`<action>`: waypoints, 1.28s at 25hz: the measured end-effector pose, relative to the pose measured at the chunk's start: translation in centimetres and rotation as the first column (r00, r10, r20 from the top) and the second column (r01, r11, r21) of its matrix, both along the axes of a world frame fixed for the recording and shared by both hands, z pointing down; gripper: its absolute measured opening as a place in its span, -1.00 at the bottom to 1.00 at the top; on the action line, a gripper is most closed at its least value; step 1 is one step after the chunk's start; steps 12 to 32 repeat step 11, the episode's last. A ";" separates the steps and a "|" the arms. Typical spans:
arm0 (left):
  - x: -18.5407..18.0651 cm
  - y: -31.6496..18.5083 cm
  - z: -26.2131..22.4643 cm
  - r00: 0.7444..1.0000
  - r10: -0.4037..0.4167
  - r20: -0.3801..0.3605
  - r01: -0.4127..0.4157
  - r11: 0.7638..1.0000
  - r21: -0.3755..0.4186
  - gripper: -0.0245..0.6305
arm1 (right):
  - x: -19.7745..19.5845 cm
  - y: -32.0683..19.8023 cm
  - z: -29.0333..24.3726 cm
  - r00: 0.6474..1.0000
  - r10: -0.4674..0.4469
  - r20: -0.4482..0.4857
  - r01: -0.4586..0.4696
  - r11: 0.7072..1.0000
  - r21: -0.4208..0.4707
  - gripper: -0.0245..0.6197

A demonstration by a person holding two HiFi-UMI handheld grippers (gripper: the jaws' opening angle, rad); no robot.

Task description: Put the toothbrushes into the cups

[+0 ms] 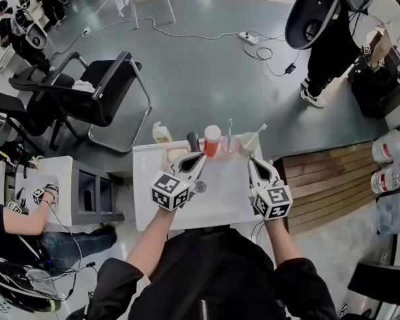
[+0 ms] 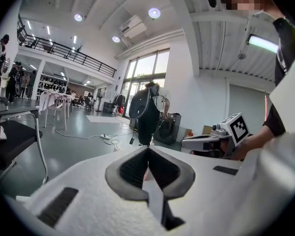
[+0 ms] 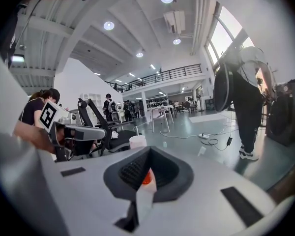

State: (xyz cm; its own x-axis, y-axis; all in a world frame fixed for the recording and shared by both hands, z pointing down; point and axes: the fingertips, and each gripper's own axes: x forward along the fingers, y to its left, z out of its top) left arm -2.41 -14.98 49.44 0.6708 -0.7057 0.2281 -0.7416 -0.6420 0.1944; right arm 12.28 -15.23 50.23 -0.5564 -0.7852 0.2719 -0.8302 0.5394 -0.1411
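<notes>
At table (image 1: 223, 195) far edge: toothbrushes (image 1: 229, 131) standing in cups (image 1: 248, 143), looks done.
Left gripper (image 1: 200, 159), right gripper (image 1: 252, 163) pressed together, empty.

Matt white table (image 1: 223, 192), glossy grey floor (image 1: 207, 79)

two grippers: left gripper (image 1: 201, 157), right gripper (image 1: 252, 161). two toothbrushes, one blue (image 1: 229, 133), one white (image 1: 259, 129). two cups plain to see, one orange (image 1: 213, 141), one white (image 1: 248, 143); possibly a third, clear, too faint to count. one pump bottle (image 1: 161, 133). one white table (image 1: 220, 202). one black chair (image 1: 103, 89). two large water bottles, upper (image 1: 389, 145) and lower (image 1: 387, 177). one power strip (image 1: 248, 39). three other people: standing (image 1: 327, 45), seated (image 1: 13, 219), far corner (image 1: 13, 25).
</notes>
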 end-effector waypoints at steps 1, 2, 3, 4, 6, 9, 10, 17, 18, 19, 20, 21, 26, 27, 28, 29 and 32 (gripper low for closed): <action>0.0 0.0 0.0 1.000 0.000 0.000 0.000 1.000 0.000 -0.92 | 0.0 0.0 0.0 1.000 0.001 0.002 -0.001 1.000 -0.002 -0.91; 0.0 -0.1 0.0 1.000 0.001 0.000 -0.001 1.000 0.000 -0.92 | 0.0 0.0 0.0 1.000 0.002 0.003 -0.002 1.000 -0.003 -0.91; 0.0 -0.1 0.0 1.000 0.001 0.000 -0.001 1.000 -0.001 -0.92 | 0.0 -0.1 0.1 1.000 0.002 0.003 -0.002 1.000 -0.004 -0.91; 0.0 -0.1 0.1 1.000 0.002 0.001 -0.002 1.000 -0.002 -0.92 | 0.0 -0.1 0.1 1.000 0.000 0.001 0.000 1.000 -0.005 -0.91; 0.1 -0.2 0.3 1.000 0.002 0.002 -0.002 1.000 -0.004 -0.92 | 0.0 -0.2 0.3 1.000 -0.005 -0.003 0.005 1.000 -0.005 -0.91; 0.3 -0.5 0.6 1.000 0.004 0.002 -0.004 1.000 -0.005 -0.92 | 0.2 -0.4 0.6 1.000 -0.010 -0.006 0.010 1.000 -0.005 -0.91; 0.4 -0.5 0.7 1.000 0.005 0.001 -0.004 1.000 -0.005 -0.92 | 0.2 -0.5 0.7 1.000 -0.010 -0.007 0.010 1.000 -0.006 -0.92; 0.5 -0.6 0.9 1.000 0.005 0.001 -0.005 1.000 -0.006 -0.92 | 0.3 -0.6 0.9 1.000 -0.010 -0.007 0.010 1.000 -0.007 -0.92; 0.5 -0.6 0.9 1.000 0.005 0.001 -0.005 1.000 -0.006 -0.92 | 0.3 -0.6 0.9 1.000 -0.010 -0.007 0.010 1.000 -0.007 -0.92; 0.5 -0.6 0.9 1.000 0.005 0.001 -0.005 1.000 -0.006 -0.92 | 0.3 -0.6 0.9 1.000 -0.010 -0.007 0.010 1.000 -0.007 -0.92; 0.5 -0.6 0.9 1.000 0.005 0.001 -0.005 1.000 -0.006 -0.92 | 0.3 -0.6 0.9 1.000 -0.010 -0.007 0.010 1.000 -0.007 -0.92; 0.5 -0.6 0.9 1.000 0.005 0.001 -0.005 1.000 -0.006 -0.92 | 0.3 -0.6 0.9 1.000 -0.010 -0.007 0.010 1.000 -0.007 -0.92; 0.5 -0.6 0.9 1.000 0.005 0.001 -0.005 1.000 -0.006 -0.92 | 0.3 -0.6 0.9 1.000 -0.010 -0.007 0.010 1.000 -0.007 -0.92; 0.5 -0.6 0.9 1.000 0.005 0.001 -0.005 1.000 -0.006 -0.92 | 0.3 -0.6 0.9 1.000 -0.010 -0.007 0.010 1.000 -0.007 -0.92; 0.5 -0.6 0.9 1.000 0.005 0.001 -0.005 1.000 -0.006 -0.92 | 0.3 -0.6 0.9 1.000 -0.010 -0.007 0.010 1.000 -0.007 -0.92; 0.5 -0.6 0.9 1.000 0.005 0.001 -0.005 1.000 -0.006 -0.92 | 0.3 -0.6 0.9 1.000 -0.010 -0.007 0.010 1.000 -0.007 -0.92; 0.5 -0.6 0.9 1.000 0.005 0.001 -0.005 1.000 -0.006 -0.92 | 0.3 -0.6 0.9 1.000 -0.010 -0.007 0.010 1.000 -0.007 -0.92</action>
